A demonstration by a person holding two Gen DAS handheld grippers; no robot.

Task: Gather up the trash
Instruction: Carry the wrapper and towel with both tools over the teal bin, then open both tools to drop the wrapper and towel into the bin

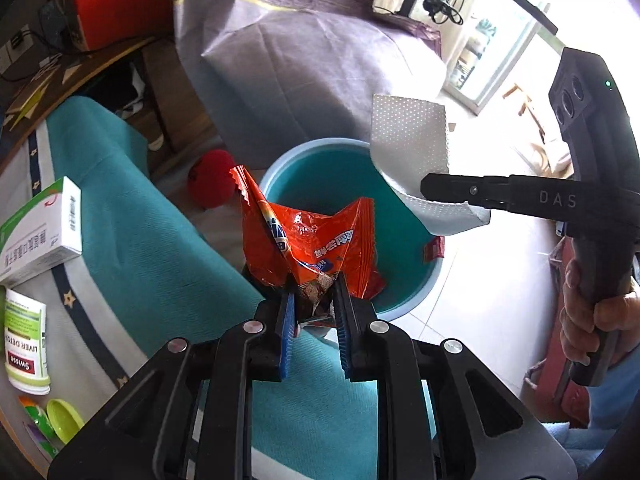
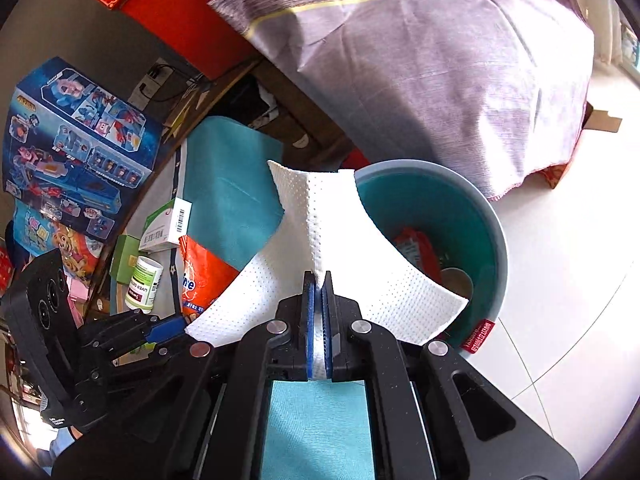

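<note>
My left gripper is shut on a crumpled orange snack wrapper, which sticks up in front of a light blue bin on the floor. The right gripper is shut on a white dotted paper towel that fans out to both sides beside the bin. In the left wrist view the right gripper reaches in from the right with the paper towel over the bin's rim. Inside the bin lie an orange packet and a round lid. The left gripper and wrapper show at lower left.
A teal cloth covers the table with a white medicine box, a supplement bottle and a green lid. A purple-draped piece of furniture stands behind the bin. A red ball lies on the floor. Toy boxes lean at left.
</note>
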